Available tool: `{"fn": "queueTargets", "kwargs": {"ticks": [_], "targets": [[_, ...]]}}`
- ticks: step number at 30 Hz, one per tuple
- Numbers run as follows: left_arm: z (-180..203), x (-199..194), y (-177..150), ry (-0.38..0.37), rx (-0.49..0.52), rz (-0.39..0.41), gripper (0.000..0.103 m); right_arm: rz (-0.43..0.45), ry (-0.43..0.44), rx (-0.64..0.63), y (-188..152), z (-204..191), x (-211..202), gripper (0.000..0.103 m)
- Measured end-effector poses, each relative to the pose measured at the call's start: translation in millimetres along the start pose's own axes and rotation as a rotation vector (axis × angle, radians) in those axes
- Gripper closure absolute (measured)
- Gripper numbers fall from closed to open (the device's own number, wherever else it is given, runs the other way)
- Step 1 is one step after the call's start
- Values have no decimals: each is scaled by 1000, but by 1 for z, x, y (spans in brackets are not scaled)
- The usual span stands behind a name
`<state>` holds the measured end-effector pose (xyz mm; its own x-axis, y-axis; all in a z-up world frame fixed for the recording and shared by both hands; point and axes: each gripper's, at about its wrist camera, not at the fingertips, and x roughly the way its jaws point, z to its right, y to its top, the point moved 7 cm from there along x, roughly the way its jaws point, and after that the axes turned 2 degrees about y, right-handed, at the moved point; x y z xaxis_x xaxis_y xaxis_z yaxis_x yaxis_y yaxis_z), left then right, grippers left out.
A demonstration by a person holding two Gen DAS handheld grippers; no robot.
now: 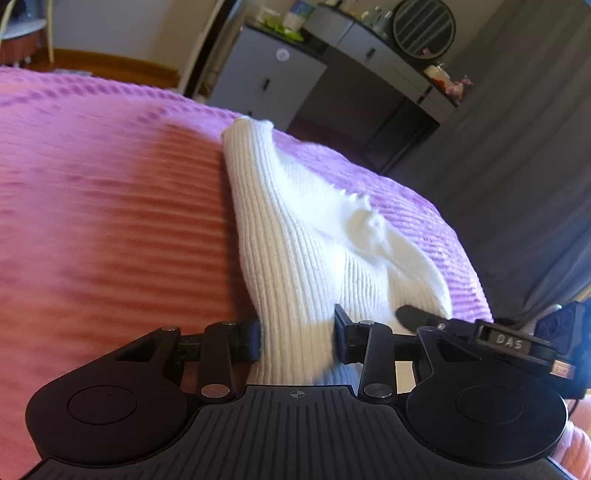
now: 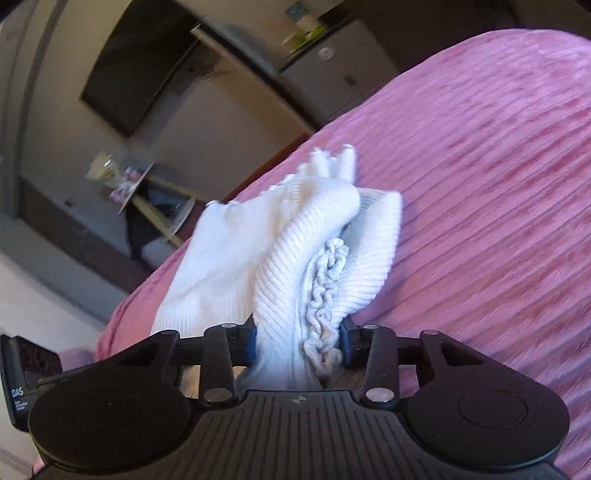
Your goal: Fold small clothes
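Note:
A white ribbed knit garment (image 1: 295, 236) with a frilled edge lies on a pink ribbed bedspread (image 1: 110, 206). My left gripper (image 1: 297, 338) is shut on one end of it, the fabric bunched between the jaws. My right gripper (image 2: 298, 339) is shut on the other end of the white garment (image 2: 280, 243), with the frilled trim (image 2: 325, 291) pinched between the jaws. The far part of the cloth rests on the bedspread (image 2: 480, 184). The right gripper's body (image 1: 517, 343) shows at the right of the left wrist view, next to the garment.
Beyond the bed's far edge stand a grey cabinet (image 1: 266, 77) and a dark desk with a round fan (image 1: 424, 27). A grey curtain (image 1: 524, 155) hangs on the right. In the right wrist view a dark screen (image 2: 140, 70) hangs on the wall.

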<state>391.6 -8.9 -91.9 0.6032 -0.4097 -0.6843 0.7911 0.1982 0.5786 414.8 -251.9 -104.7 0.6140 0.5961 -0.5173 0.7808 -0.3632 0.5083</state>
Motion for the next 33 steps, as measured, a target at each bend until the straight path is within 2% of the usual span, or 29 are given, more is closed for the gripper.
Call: {"fn": "queueTargets", "kwargs": {"ticks": [3,5,7,10,11,12,13,14,16,18,20,22,25,27,30,33], "targets": [[-16,-31,-30,66,16,-43,56,-72,45,-83,-31,-24,-3,64],[-28,-49,-47,131,35,-50,47,-105,2,-132,-50,-32,-6,55],[-28,-69,-47,164,60,-6,40,-50,-75,-207,-54,-41,-19,50],[-21,-84,-30,235,88,85,40,101,-226,-333,-46,-66,-41,50],[-16,-81,-23,248,97,102,38,136,-257,-374,-44,-78,-43,53],[-11,-73,-17,261,93,108,38,148,-262,-407,-45,-91,-40,62],[-6,-64,-13,267,97,107,37,139,-259,-436,-45,-103,-35,69],[0,-52,-10,281,113,98,37,116,-254,-470,-50,-114,-26,71],[3,-28,-10,350,157,83,36,94,-266,-551,-58,-129,-6,81],[-1,-13,-20,426,228,45,30,77,-304,-616,-67,-132,14,85],[0,-10,-27,433,306,82,24,45,-349,-637,-72,-114,28,90],[-4,-17,-35,409,357,106,24,63,-321,-661,-80,-98,27,91],[-9,-30,-34,348,323,118,24,39,-298,-614,-79,-98,21,90],[-10,-33,-20,345,280,131,25,32,-280,-565,-71,-105,15,90],[-9,-28,4,388,234,186,22,120,-302,-511,-47,-115,11,88],[-19,-9,23,462,131,211,19,174,-336,-505,-26,-120,31,87]]}}
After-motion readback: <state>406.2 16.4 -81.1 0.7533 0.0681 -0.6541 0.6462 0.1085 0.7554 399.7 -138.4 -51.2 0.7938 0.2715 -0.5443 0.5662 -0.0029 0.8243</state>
